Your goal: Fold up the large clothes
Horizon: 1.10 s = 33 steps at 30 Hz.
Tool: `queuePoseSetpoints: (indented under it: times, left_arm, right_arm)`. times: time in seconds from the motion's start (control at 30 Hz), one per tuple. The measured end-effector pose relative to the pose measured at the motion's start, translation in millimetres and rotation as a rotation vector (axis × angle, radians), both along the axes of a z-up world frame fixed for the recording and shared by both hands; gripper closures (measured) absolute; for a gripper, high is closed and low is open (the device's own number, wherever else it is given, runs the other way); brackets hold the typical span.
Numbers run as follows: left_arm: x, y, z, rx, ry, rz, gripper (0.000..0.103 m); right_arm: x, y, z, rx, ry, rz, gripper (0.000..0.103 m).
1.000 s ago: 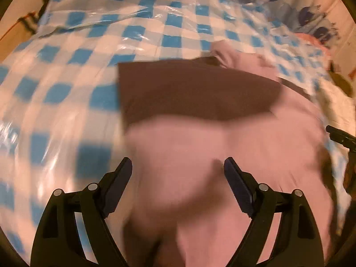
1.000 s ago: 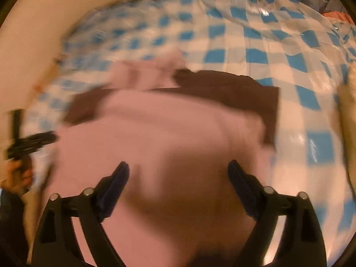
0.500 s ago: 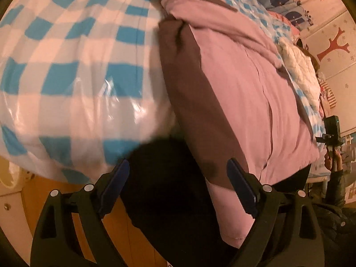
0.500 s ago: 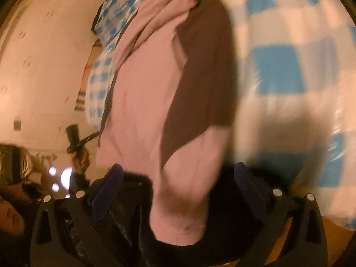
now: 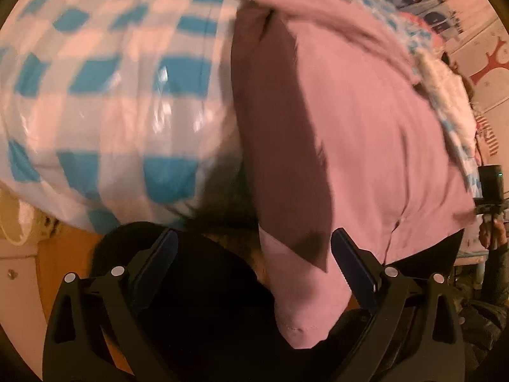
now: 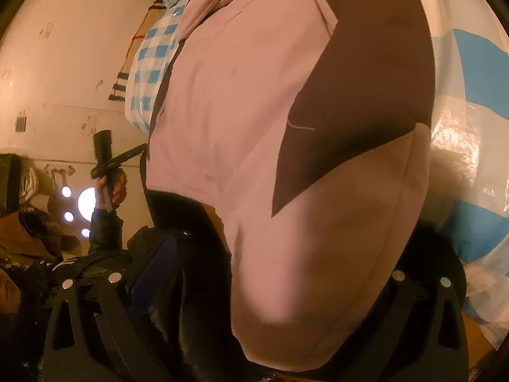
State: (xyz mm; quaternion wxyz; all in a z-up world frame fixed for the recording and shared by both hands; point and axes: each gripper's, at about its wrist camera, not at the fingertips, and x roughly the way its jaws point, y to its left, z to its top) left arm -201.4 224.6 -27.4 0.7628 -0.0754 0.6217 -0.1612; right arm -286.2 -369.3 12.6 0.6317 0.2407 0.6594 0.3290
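The pink and brown garment [image 5: 366,121] lies on the bed [image 5: 105,95] with its blue-checked cover, its near end hanging over the near edge. The left claw [image 5: 251,258] is opening, jaws wide, with a pink hanging corner between them but untouched. The right claw [image 6: 286,273] has the drooping end before it; its right finger is hidden, so I cannot tell its state.

Warm, dim orange light. Bed [image 5: 105,117] under a blue-and-white checked cover with glossy plastic over it. Pale wall [image 6: 66,51], marked and scuffed. Wall hanging [image 5: 445,16] printed with dark whales. Orange wooden floor [image 5: 63,254] below the bed's edge.
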Motion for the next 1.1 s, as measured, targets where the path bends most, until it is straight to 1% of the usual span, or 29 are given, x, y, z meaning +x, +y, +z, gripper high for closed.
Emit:
queuePoseSetpoints:
  times: [0.03,0.07,0.1,0.13,0.17,0.2,0.23,0.3,0.33,0.37,0.4,0.43,0.47,0.5,0.57,0.63,0.67,0.77,0.83,0.9,1.0,1.1]
  left_arm:
    - [-1,-2,-13,-0.027,0.031,0.004,0.008]
    - [-2,-5,-16,0.004,0.002,0.007,0.008]
    - [-4,-10,-20,-0.012,-0.014,-0.015,0.008]
    - [-5,-13,-21,-0.067,-0.013,-0.031,0.008]
    - [-6,-15,-25,-0.188,0.022,-0.037,0.008]
    - [-6,-18,-34,-0.277,0.088,-0.017,0.008]
    - [-7,-22,-40,-0.280,0.106,-0.009,0.008]
    - [-10,-35,-52,-0.221,0.109,-0.056,0.009]
    - [-12,-38,-56,-0.222,0.106,-0.061,0.028]
    - [-13,-39,-60,-0.247,0.116,-0.054,0.049]
    - [-14,-37,-62,-0.259,0.127,-0.027,0.079]
    - [-15,-34,-58,-0.275,0.107,0.001,0.088]
    - [-17,-32,-53,-0.278,0.083,0.015,0.090]
    - [-20,-29,-45,-0.282,0.059,0.036,0.091]
    - [-26,-25,-29,-0.308,0.016,0.053,0.092]
    - [-29,-21,-1,-0.358,-0.050,0.056,0.093]
    - [-29,-18,12,-0.387,-0.077,0.057,0.093]
    - [-30,-13,62,-0.475,-0.196,0.051,0.093]
    - [-32,-8,93,-0.518,-0.258,0.047,0.093]
    - [-40,-7,121,-0.544,-0.313,0.026,0.093]
    - [-66,-6,152,-0.580,-0.382,-0.007,0.093]
    - [-89,10,174,-0.631,-0.425,-0.021,0.093]
  right_arm:
    - [2,2,-1,0.001,0.000,0.005,0.006]
    - [1,1,-1,0.002,0.000,0.009,0.006]
    - [1,2,-2,0.004,0.001,0.014,0.006]
    - [2,3,-2,0.005,0.001,0.017,0.006]
    - [3,3,-3,0.005,0.000,0.021,0.006]
    - [3,4,-3,0.009,-0.004,0.028,0.006]
    - [3,4,-3,0.013,-0.007,0.030,0.006]
    - [1,5,-2,0.009,-0.027,0.042,0.007]
    - [0,9,0,0.007,-0.047,0.041,0.011]
    - [0,11,1,0.004,-0.066,0.036,0.016]
    - [-2,13,2,-0.007,-0.082,0.028,0.043]
    - [-4,13,3,-0.029,-0.103,0.009,0.066]
    - [-5,7,3,-0.021,-0.108,-0.014,0.066]
    - [-7,6,4,0.025,-0.117,-0.051,0.067]
    - [-13,2,10,0.101,-0.164,-0.119,0.069]
    - [-15,-4,18,0.202,-0.210,-0.177,0.070]
    - [-16,-9,25,0.282,-0.252,-0.223,0.070]
    - [-18,-25,44,0.455,-0.355,-0.318,0.070]
    - [-21,-35,56,0.543,-0.411,-0.359,0.070]
    - [-29,-43,67,0.611,-0.456,-0.381,0.070]
    - [-52,-58,80,0.699,-0.515,-0.395,0.070]
    - [-80,-68,84,0.809,-0.570,-0.400,0.070]
